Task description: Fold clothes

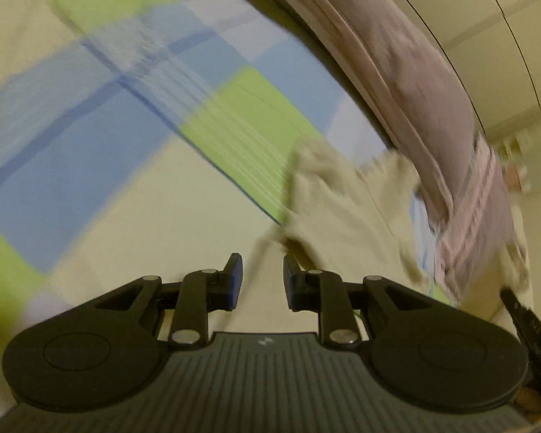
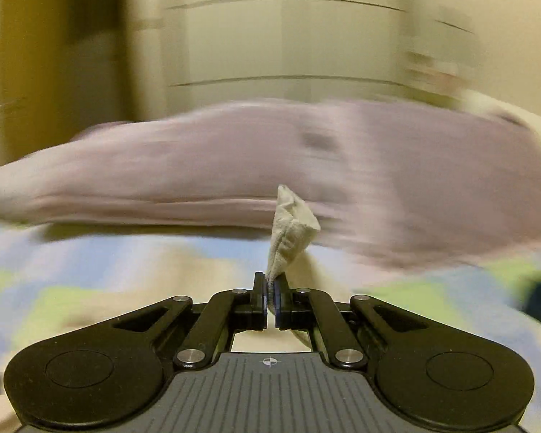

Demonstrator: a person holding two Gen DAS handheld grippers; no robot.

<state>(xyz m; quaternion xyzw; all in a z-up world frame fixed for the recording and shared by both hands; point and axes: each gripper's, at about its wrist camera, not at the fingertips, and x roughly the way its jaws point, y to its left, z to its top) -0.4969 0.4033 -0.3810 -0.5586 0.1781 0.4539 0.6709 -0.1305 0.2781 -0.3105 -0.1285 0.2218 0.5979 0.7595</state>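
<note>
Your right gripper is clamped tight on a corner of the beige cloth, jaws pressed together with the fabric pinched between the blue pads, and a little peak of it sticks up past the fingertips. More of that same cloth hangs down under the right finger. Ahead of it, in the right wrist view, there's a big pinkish pillow lying across the far side of the bed, and behind that pale cabinet doors. It's all pretty smeared with blur, so don't ask me for fine detail.

Your left gripper is a different story: jaws are partly apart with a clear gap, and nothing sits between the pads that I can see. It's pointing down at the checked bedsheet, the one with blue, green and cream squares. The beige cloth shows up in that view too, up and to the right of the left fingertips, lifted off the sheet and stretched toward the right edge, close to the pink pillow. One loose edge of it trails down near the right pad, though I can't tell if it's actually touching. At the right edge you can just make out a black piece of your other gripper.
</note>
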